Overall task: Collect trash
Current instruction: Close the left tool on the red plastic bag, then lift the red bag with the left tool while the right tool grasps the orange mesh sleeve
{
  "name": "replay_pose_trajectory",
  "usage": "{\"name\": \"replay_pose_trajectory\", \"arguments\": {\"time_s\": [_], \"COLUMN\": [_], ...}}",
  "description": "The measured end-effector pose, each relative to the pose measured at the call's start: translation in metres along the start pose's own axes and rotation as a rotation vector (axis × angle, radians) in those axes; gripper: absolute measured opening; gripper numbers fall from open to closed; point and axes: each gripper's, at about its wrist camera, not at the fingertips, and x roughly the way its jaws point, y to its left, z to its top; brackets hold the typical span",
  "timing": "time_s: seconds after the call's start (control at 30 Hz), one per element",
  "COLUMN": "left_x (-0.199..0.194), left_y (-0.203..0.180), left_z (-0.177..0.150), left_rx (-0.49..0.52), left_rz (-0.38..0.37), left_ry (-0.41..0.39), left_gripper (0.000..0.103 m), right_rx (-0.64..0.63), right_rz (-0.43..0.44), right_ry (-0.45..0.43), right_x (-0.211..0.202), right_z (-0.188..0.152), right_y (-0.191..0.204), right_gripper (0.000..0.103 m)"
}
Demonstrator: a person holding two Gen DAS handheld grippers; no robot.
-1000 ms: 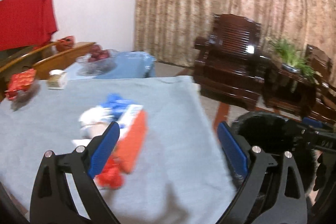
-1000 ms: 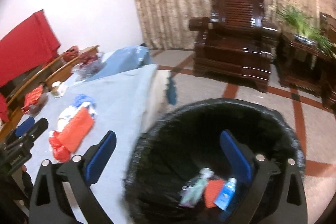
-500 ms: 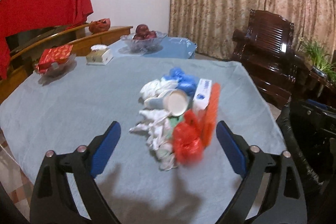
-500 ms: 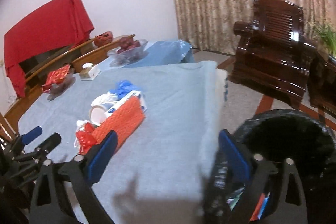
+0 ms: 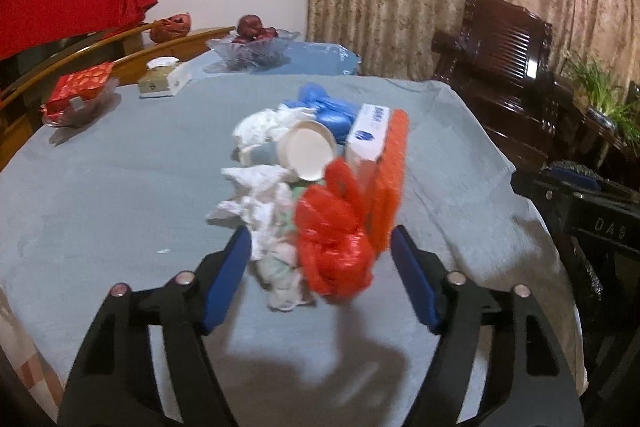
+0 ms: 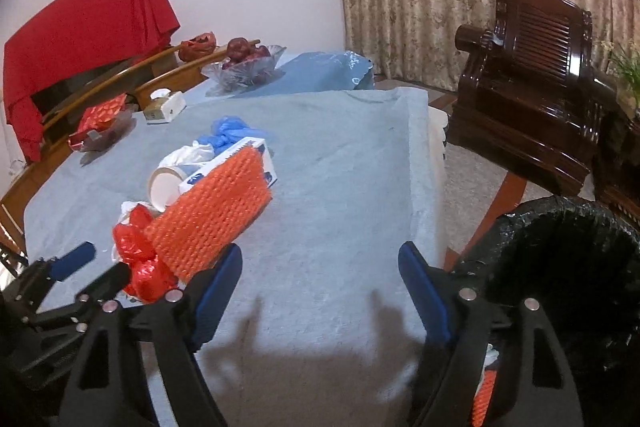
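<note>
Left gripper (image 5: 320, 263): jaws apart and closing; the near end of the trash pile sits between the blue pads, with no pad pressing on it.
Right gripper (image 6: 320, 287): jaws apart and closing over bare cloth; nothing between them, its left pad just beside the orange mesh.
Landmark: red plastic bag (image 5: 332, 247), crumpled at the near end of the pile on the grey-blue tablecloth (image 5: 120, 187).
Count: one red bag, one orange mesh sleeve (image 5: 390, 179), one white box (image 5: 366, 133), one paper cup (image 5: 306, 151), one blue bag (image 5: 320, 105), several white tissues (image 5: 260, 203).
Orange mesh sleeve: touching the red bag's right side; long axis runs away from the gripper toward the far table edge.
White box: lying along the mesh, same direction, beyond the red bag.
Paper cup: on its side behind the red bag, open mouth facing the camera.
Tissues: left of the red bag, touching it.
Blue bag: beyond the cup, farthest from the red bag.
Bin (image 6: 568, 267): black-lined, on the floor off the table's right edge, well apart from the red bag.
</note>
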Motion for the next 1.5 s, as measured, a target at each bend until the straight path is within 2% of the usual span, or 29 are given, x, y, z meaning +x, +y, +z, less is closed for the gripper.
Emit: {"name": "replay_pose_trajectory", "arguments": {"time_s": [0.17, 0.27, 0.43, 0.67, 0.7, 1.13, 1.4, 1.5], "left_x": [0.021, 0.029, 0.025, -0.007, -0.010, -0.031, -0.025, -0.021], "left_y": [-0.010, -0.015, -0.014, -0.005, -0.003, 0.036, 0.052, 0.059], "left_z": [-0.005, -0.007, -0.005, 0.006, 0.007, 0.021, 0.015, 0.012], "left_rx": [0.007, 0.018, 0.012, -0.017, -0.023, -0.082, -0.098, -0.109], "left_rz": [0.008, 0.029, 0.037, 0.019, 0.016, 0.048, 0.053, 0.053], "left_ry": [0.040, 0.059, 0.043, -0.018, -0.023, -0.068, -0.042, -0.030], "left_gripper": [0.051, 0.037, 0.029, 0.025, 0.020, 0.019, 0.019, 0.019], "right_rx": [0.000, -0.007, -0.012, -0.023, -0.025, -0.078, -0.093, -0.090], "right_rz": [0.011, 0.012, 0.018, 0.037, 0.042, 0.136, 0.092, 0.077], "right_ry": [0.005, 0.005, 0.009, -0.002, -0.005, 0.012, 0.062, 0.079], "right_x": [0.004, 0.005, 0.007, 0.004, 0.004, 0.023, 0.055, 0.064], "right_z": [0.001, 0.002, 0.002, 0.004, 0.005, 0.006, 0.001, 0.000], "right_y": [-0.002, -0.001, 0.001, 0.011, 0.014, 0.085, 0.105, 0.103], "right_gripper": [0.075, 0.075, 0.074, 0.074, 0.074, 0.074, 0.069, 0.063]}}
